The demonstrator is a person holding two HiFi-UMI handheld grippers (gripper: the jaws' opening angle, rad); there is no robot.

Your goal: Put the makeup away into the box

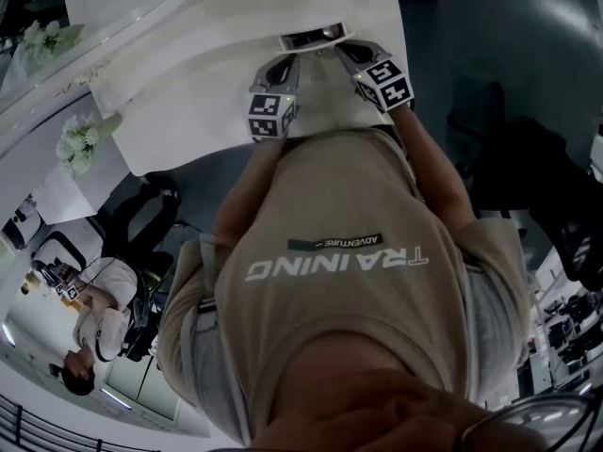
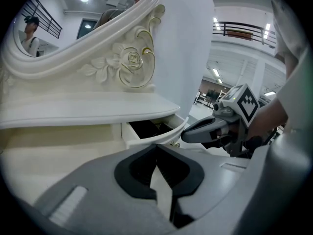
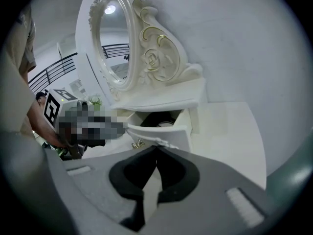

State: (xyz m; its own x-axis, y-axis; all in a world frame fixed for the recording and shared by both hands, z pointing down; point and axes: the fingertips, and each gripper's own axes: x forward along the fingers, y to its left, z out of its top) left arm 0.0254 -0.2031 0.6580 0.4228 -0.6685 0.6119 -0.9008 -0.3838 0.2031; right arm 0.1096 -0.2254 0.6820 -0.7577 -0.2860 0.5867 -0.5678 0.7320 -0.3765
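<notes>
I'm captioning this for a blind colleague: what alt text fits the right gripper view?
The right gripper, jaws shut and empty, points at a small white drawer standing open beneath an ornate oval mirror. The left gripper shows at left.

Drawer (image 3: 166, 135) interior mostly dark, mirror (image 2: 73, 21) cut off at edge

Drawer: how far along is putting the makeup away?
Done: the drawer stands open. In hand: nothing; the left gripper and right gripper are both shut, empty, at its front. Remaining: no makeup shows outside it, so probably just pushing the drawer closed.
</notes>
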